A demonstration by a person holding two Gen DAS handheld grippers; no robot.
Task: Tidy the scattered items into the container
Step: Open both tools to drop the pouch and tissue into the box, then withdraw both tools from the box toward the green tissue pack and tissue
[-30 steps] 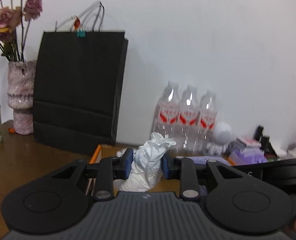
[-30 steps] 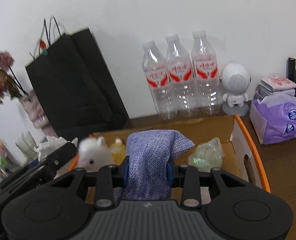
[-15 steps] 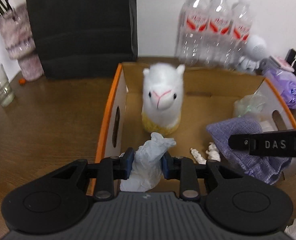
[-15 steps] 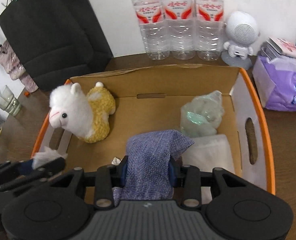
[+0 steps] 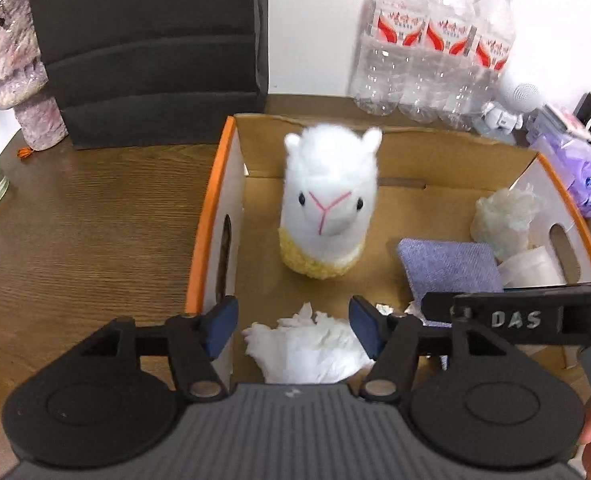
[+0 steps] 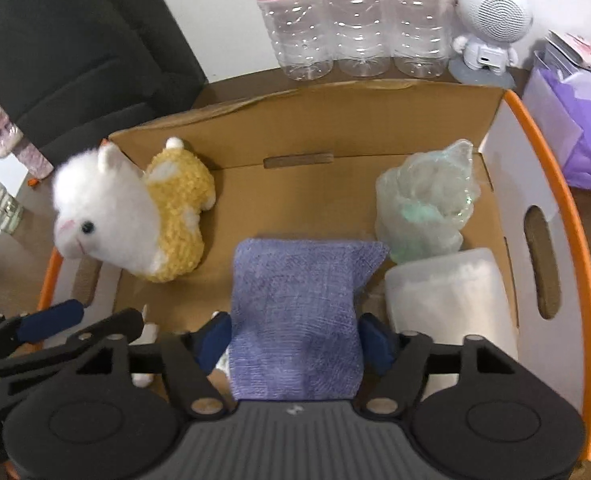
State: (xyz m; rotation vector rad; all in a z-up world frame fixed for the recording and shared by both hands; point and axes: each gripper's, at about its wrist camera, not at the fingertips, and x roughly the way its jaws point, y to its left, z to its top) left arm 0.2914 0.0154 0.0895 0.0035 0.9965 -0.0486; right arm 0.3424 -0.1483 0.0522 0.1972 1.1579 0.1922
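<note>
Left wrist view shows the left hand-held gripper (image 5: 293, 326) over the cardboard box (image 5: 211, 216) on the counter (image 5: 95, 232); its jaws have just been opening and stand wide around the crumpled white tissue (image 5: 311, 346); the right hand-held gripper (image 6: 293, 338) has likewise just spread, its pads clear of the purple cloth (image 6: 295, 312) lying in the box beside the plush alpaca (image 6: 135, 216).

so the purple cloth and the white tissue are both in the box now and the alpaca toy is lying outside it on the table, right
Not quite. The alpaca toy is inside the box, near its left wall, as the right wrist view shows. The rest holds: the purple cloth and the white tissue are both in the box.
</note>
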